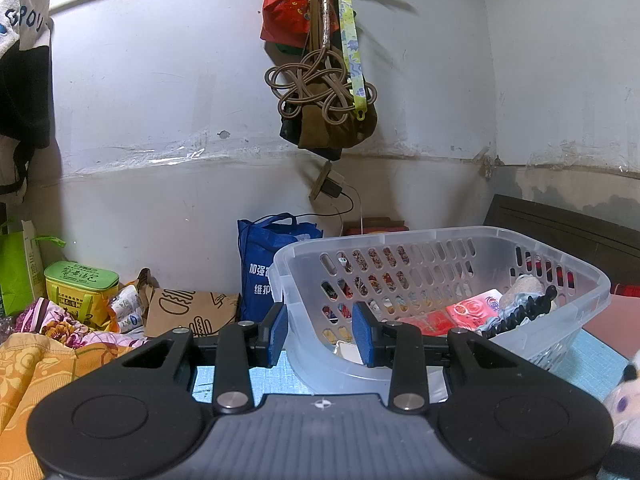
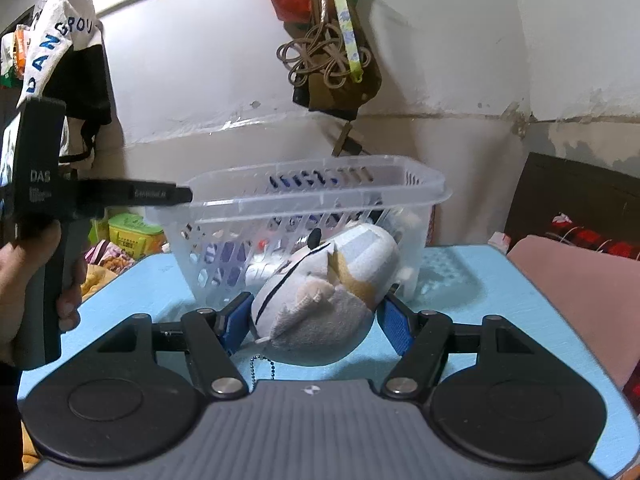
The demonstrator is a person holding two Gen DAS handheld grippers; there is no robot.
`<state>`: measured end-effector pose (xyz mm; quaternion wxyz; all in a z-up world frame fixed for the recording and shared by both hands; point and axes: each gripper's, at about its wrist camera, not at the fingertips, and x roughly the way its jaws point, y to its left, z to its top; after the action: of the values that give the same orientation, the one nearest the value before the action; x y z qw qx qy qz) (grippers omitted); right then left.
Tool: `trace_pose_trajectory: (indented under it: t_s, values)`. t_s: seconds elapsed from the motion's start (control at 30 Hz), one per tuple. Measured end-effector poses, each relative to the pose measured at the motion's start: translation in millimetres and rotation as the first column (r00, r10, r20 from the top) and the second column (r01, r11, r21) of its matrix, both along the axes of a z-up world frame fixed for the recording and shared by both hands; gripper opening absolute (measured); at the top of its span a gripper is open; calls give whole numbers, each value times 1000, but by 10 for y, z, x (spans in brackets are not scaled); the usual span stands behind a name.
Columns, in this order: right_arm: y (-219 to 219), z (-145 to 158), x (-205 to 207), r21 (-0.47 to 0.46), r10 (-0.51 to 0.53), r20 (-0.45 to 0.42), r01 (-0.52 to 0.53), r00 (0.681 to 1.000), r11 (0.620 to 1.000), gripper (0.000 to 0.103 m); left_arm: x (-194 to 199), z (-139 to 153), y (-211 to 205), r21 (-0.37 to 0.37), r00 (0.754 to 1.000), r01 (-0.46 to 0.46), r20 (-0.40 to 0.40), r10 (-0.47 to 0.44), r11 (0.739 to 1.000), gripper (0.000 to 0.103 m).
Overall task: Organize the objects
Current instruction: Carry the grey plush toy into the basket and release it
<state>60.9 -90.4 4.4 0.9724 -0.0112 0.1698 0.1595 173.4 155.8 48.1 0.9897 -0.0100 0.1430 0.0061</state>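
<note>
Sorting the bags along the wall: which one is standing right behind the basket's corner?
The blue bag with white lettering; the green bag stands far left and the red one hangs high.

Clear plastic slotted basket stands on the light-blue tabletop, wall behind it. In the basket: red tissue packets in the middle, black spiral hair clip right of them. Left gripper straddles the basket's near-left rim. Grey-and-white plush toy sits between the right gripper pads, in front of the basket. Blue tote bag behind the basket, left.
</note>
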Motion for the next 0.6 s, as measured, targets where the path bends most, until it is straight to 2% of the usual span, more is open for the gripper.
trace_pose_trajectory:
  t_s: [0.27,0.6]
  values:
    - [-63,336,-20,-5,-2,88,3,996,1000,70,-1,-1,0,1,1000,0,0,0,1000,39]
    - [68,710,388,-19,9,85,-7,996,1000,70,0,3,8,1,1000,1,0,-1,1000,39]
